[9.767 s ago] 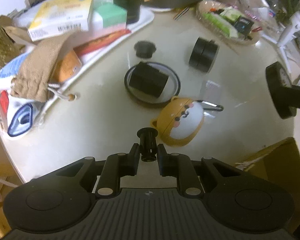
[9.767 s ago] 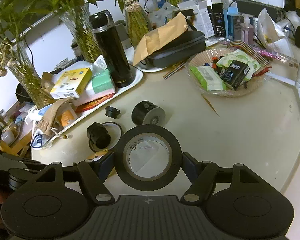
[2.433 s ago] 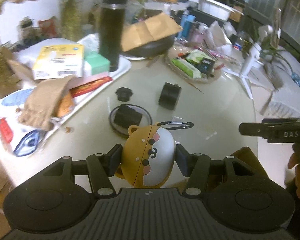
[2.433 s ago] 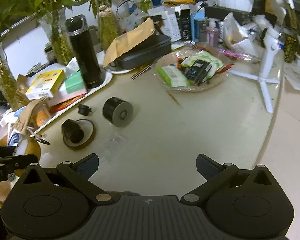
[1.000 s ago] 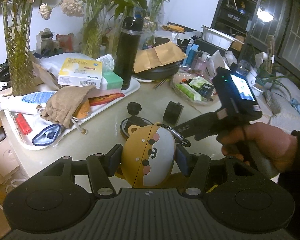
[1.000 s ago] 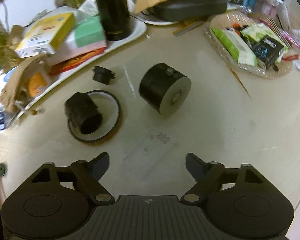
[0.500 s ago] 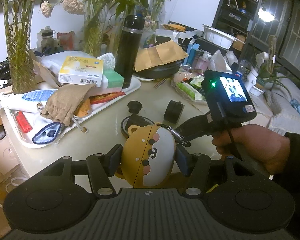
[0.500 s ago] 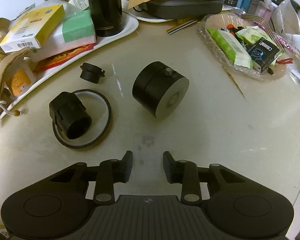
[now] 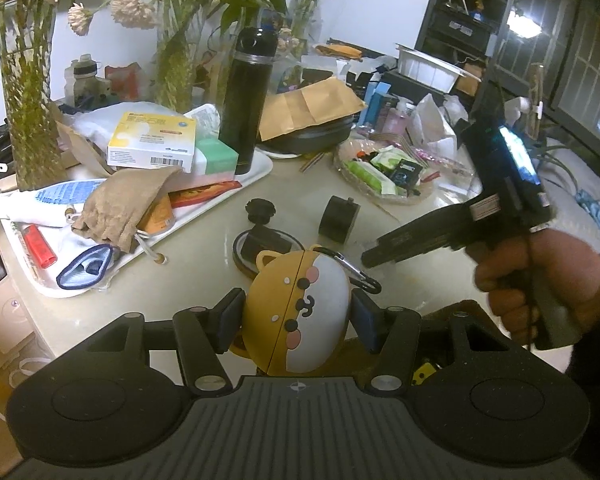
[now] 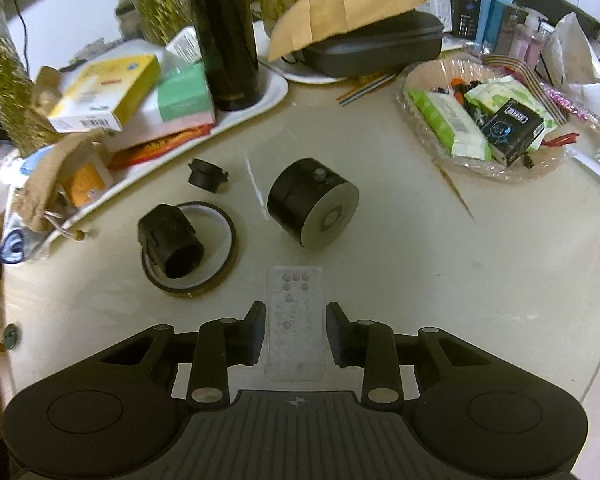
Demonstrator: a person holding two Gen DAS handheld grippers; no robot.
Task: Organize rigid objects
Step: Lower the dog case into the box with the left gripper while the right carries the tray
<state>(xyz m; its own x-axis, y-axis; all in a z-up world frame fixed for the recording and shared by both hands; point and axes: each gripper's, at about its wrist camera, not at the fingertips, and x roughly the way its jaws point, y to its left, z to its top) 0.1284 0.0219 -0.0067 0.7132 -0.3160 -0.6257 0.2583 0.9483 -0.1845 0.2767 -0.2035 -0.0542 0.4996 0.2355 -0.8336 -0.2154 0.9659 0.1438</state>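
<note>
right gripper (image 10: pixel 296 330) clamps a clear plastic card (image 10: pixel 296 328) above the table (image 10: pixel 420 260)

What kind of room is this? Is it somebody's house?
Probably a home, at a cluttered living or dining table. Vases of plants, a black flask on a tray and a bowl of snack packets suggest it.
</note>
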